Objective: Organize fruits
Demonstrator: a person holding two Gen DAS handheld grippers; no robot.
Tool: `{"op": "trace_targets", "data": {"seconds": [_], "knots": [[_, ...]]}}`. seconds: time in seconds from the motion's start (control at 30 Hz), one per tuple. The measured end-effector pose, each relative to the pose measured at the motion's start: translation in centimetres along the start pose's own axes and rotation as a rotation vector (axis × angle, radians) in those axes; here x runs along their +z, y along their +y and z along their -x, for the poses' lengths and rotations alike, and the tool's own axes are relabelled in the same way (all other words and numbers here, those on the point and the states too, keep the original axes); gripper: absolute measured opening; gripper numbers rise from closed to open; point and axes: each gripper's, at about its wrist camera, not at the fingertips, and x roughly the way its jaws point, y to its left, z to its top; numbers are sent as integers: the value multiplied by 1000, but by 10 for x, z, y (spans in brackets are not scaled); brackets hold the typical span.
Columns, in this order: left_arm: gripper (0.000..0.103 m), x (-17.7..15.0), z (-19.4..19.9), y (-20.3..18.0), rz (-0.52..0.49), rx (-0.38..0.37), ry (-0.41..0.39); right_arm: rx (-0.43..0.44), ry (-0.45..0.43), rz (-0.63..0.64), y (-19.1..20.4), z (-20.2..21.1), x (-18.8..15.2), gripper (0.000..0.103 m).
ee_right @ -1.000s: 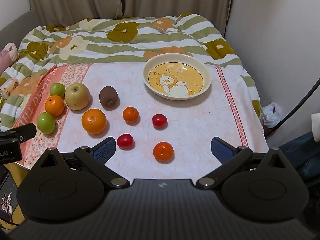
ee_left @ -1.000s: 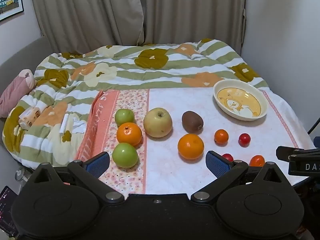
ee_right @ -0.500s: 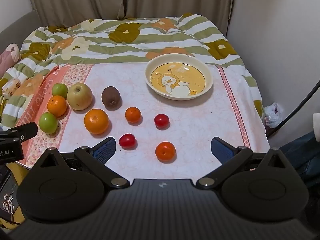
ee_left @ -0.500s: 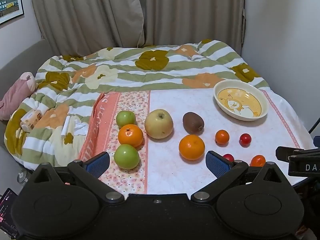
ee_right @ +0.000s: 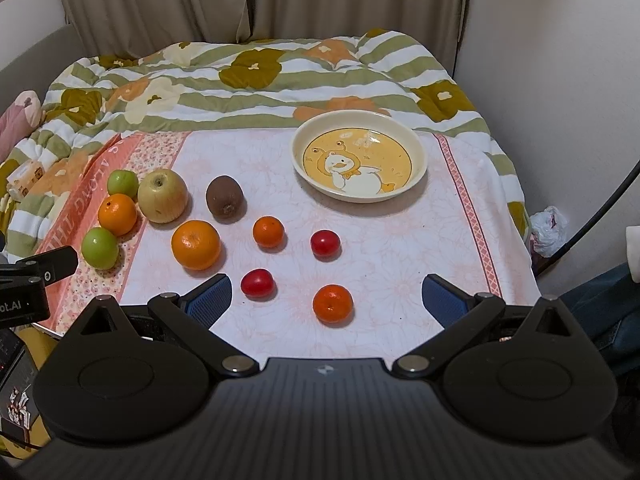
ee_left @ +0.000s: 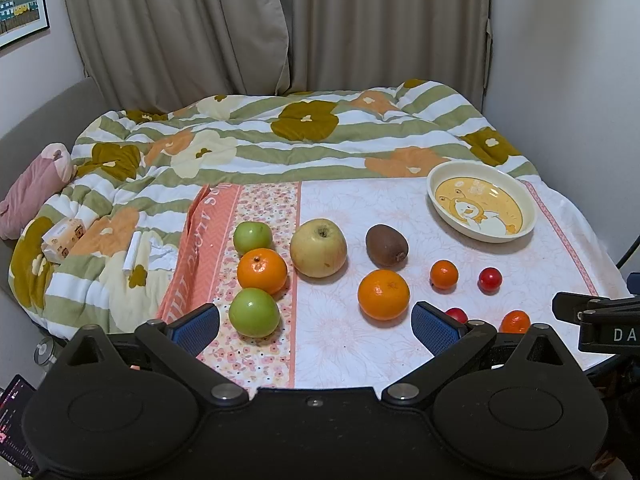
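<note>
Fruits lie on a pink floral cloth (ee_right: 384, 248): a yellow apple (ee_right: 162, 196), a kiwi (ee_right: 224, 195), a large orange (ee_right: 195, 244), two green apples (ee_left: 253, 312) (ee_left: 252, 237) with an orange (ee_left: 262, 271) between them, two small oranges (ee_right: 268, 232) (ee_right: 333, 303) and two red tomatoes (ee_right: 325, 243) (ee_right: 257, 283). An empty cream bowl (ee_right: 416, 152) with a duck picture stands at the back right. My left gripper (ee_left: 314, 322) is open above the near edge, before the green apple. My right gripper (ee_right: 326, 298) is open, with the near small orange between its fingers' line.
A striped flowered quilt (ee_left: 260, 140) covers the bed behind the cloth. A pink plush (ee_left: 36, 184) and a small box (ee_left: 64, 236) lie at the left. A wall (ee_right: 560, 80) and a white plastic bag (ee_right: 550, 230) are at the right. Curtains hang behind.
Both views have shifted slightly, the fruits sitting a little lower and nearer in frame. No fruit has moved and both grippers stay open.
</note>
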Motion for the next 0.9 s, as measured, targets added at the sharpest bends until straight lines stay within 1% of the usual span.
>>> {"op": "trace_targets", "data": {"seconds": [0.63, 0.9], "knots": [[103, 0, 1, 3, 8, 5, 6, 4, 0, 4, 5, 1, 2, 103], [103, -1, -1, 4, 13, 12, 12, 22, 4, 11, 10, -1, 0, 103]]}}
